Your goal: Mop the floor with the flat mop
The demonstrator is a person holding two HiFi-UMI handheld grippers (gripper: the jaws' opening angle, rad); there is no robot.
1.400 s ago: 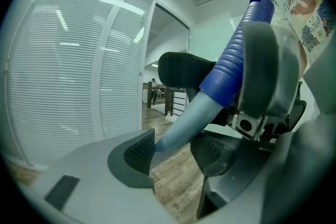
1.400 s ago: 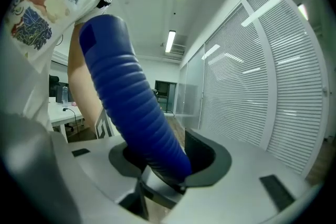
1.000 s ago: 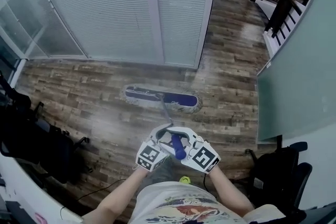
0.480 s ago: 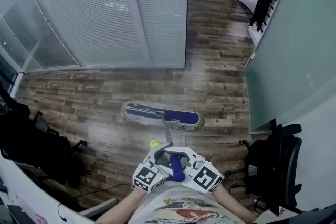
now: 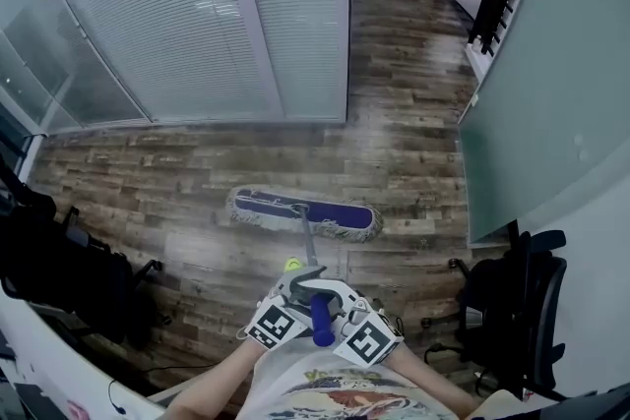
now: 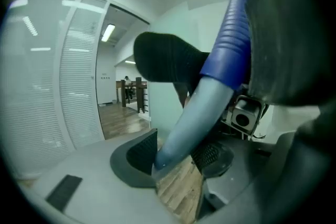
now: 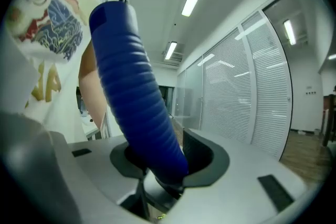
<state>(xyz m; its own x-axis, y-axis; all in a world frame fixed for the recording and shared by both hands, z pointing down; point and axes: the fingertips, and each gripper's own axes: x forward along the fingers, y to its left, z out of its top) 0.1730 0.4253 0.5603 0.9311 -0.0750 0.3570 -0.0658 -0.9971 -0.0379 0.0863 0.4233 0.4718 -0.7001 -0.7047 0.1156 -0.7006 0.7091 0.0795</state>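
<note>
Flat mop (image 5: 305, 214) is resting head-flat on the wooden floor (image 5: 148, 172) ahead of you, apart from the glass wall with blinds (image 5: 197, 15). You are gripping it with both tools. Left gripper (image 6: 176, 157) jaws have just been closing on the grey shaft (image 6: 202, 113). Right gripper (image 7: 168, 165) jaws have just been closing on the ribbed blue grip (image 7: 136, 107), near your shirt (image 5: 325, 398).

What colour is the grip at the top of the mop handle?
Blue, ribbed; the mop handle grip shows best in the right gripper view.
</note>
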